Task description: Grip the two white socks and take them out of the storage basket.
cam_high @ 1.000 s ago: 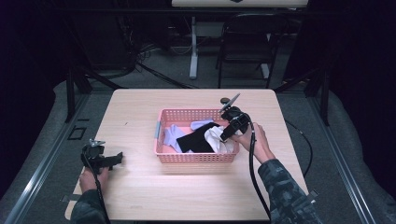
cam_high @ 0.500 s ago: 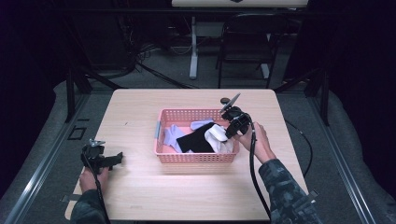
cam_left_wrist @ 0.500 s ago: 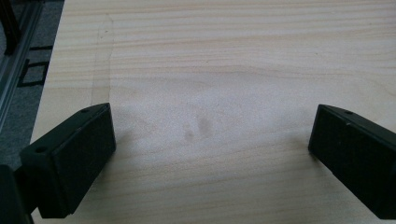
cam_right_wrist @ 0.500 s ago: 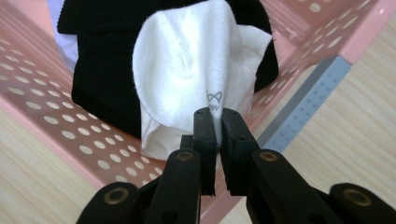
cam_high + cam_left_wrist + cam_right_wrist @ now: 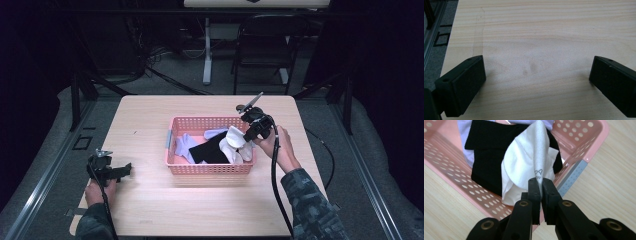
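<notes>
A pink perforated basket (image 5: 172, 150) (image 5: 446, 152) sits mid-table and holds a black sock (image 5: 209, 149) (image 5: 489, 142), pale lilac socks (image 5: 184, 146) and a white sock (image 5: 234, 142) (image 5: 529, 162). My right gripper (image 5: 246, 136) (image 5: 539, 182) is over the basket's right end, shut on the white sock, which hangs bunched from its jaws above the black one. My left gripper (image 5: 129, 169) (image 5: 536, 72) rests on the bare table near the left front edge, open with nothing between its jaws.
The wooden table (image 5: 200, 210) has free room in front of and behind the basket. A grey handle strip (image 5: 571, 177) runs along the basket's end. Beyond the table stand a chair (image 5: 265, 45) and a white post (image 5: 206, 50).
My right gripper has lifted slightly and pulled the white sock up and toward the basket's right end. The left gripper has not moved.
</notes>
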### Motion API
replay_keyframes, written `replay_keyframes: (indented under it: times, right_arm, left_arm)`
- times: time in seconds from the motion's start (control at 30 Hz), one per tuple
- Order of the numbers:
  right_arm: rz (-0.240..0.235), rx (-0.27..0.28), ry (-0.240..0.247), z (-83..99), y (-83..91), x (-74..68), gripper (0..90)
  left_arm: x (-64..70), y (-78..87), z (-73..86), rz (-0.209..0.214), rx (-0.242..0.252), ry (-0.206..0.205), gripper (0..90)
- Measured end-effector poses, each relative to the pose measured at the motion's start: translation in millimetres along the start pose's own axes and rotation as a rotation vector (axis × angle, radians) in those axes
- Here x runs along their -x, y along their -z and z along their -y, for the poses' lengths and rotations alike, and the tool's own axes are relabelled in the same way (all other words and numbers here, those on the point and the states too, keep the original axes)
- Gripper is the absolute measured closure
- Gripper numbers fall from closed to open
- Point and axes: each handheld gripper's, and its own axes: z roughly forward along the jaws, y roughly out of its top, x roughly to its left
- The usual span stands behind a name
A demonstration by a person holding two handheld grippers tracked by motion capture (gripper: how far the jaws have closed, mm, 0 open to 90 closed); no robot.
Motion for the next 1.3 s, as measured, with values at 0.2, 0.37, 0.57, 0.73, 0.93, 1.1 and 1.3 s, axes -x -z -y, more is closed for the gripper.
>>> replay_keyframes:
  times: [0.2,0.37,0.57,0.73,0.93,1.1,1.3]
  right_arm:
    - [-0.002,0.026,-0.002,-4.6,11.5,-0.1,86.5]
    - [-0.013,0.028,0.024,-10.1,25.3,0.2,86.6]
    - [-0.016,0.045,0.027,-13.7,35.8,-0.3,86.8]
    - [-0.019,0.062,0.024,-16.0,45.0,-1.1,86.8]
    - [-0.019,0.076,0.022,-18.1,55.9,0.8,86.9]
    - [-0.007,0.098,0.029,-18.3,69.1,2.3,87.0]
    - [0.001,0.107,0.029,-16.1,79.4,5.0,87.1]
  left_arm:
    - [0.0,0.0,0.0,0.0,0.0,0.0,0.5]
    - [0.0,0.0,0.0,0.0,0.0,0.0,0.5]
    - [0.0,0.0,0.0,0.0,0.0,0.0,0.5]
    - [0.0,0.0,0.0,0.0,0.0,0.0,0.5]
    - [0.0,0.0,0.0,0.0,0.0,0.0,0.5]
    - [0.0,0.0,0.0,0.0,0.0,0.0,0.5]
    - [0.0,0.0,0.0,0.0,0.0,0.0,0.5]
